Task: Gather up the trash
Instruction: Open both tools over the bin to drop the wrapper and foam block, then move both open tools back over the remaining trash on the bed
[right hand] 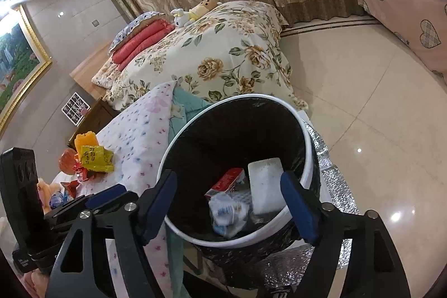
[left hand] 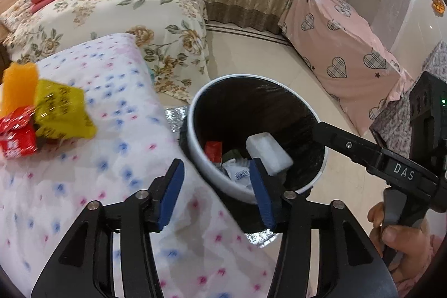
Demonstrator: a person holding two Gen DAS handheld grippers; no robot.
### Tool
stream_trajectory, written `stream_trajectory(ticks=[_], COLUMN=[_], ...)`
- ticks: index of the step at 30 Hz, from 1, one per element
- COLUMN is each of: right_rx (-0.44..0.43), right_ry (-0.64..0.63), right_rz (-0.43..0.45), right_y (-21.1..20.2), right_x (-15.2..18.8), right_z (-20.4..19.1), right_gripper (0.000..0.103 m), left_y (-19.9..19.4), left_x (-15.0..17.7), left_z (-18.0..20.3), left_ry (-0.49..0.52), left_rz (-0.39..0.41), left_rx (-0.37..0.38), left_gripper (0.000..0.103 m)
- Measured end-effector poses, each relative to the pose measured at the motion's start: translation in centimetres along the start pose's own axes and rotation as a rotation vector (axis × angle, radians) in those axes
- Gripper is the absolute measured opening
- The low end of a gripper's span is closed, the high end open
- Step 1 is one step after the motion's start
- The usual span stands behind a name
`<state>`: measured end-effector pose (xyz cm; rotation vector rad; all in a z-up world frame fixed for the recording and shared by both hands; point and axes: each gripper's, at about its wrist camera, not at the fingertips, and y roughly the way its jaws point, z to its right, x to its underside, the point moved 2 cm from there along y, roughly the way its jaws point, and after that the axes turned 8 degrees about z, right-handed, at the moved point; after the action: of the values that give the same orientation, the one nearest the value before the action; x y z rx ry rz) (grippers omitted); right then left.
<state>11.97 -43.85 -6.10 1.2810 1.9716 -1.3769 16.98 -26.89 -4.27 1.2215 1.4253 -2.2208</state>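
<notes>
A white trash bin point(left hand: 205, 166) point(right hand: 305, 152) with a black liner stands on the floor beside the dotted bedcover. Inside lie a white foam block point(left hand: 268, 155) point(right hand: 265, 183), a red wrapper point(left hand: 213, 150) point(right hand: 227, 180) and crumpled white packets point(left hand: 237, 173) point(right hand: 226, 214). My left gripper point(left hand: 216, 169) hangs open at the bin's near rim with nothing between its pads. My right gripper point(right hand: 229, 180) stands open above the bin's mouth, also empty. On the bedcover lie a yellow wrapper point(left hand: 61, 111) point(right hand: 93, 158), a red wrapper point(left hand: 16, 138) and an orange piece point(left hand: 19, 85) point(right hand: 83, 140).
The dotted bedcover point(left hand: 111, 147) fills the left. Behind it is a floral bed point(left hand: 125, 10) with folded red blankets and plush toys. Furniture under a pink heart cloth point(left hand: 343, 46) stands at the right. A silver foil mat point(right hand: 332, 186) lies under the bin on the tiled floor point(right hand: 363, 74).
</notes>
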Motion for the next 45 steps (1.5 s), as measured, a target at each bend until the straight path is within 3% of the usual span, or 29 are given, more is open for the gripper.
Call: stream_trajectory(ticks=[8, 23, 36, 45], right_rx=[-0.045, -0.157, -0.203, -0.220], right_ry=[-0.017, -0.098, -0.155, -0.220], right_rz=[-0.017, -0.085, -0.117, -0.141], right_y=[0.1, 1.8, 3.5, 5.4], right_x=[1.0, 3.7, 5.2, 5.8], right_z=[-2.7, -10.0, -14.1, -17.0], right_gripper=[0.086, 0.088, 0.088, 0.088], left_y=[-2.6, -7.7, -9.9, -11.6], left_x=[1.9, 5.4, 7.5, 8.3], left_z=[-3.1, -10.4, -14.9, -18.6], left_ry=[-0.085, -0.232, -0.316, -0.369], left_rz=[0.017, 0.068, 0.075, 0.095], left_rx=[-0.042, -0.165, -0.233, -0.320], left_gripper=[0.054, 0.059, 0.061, 0.064])
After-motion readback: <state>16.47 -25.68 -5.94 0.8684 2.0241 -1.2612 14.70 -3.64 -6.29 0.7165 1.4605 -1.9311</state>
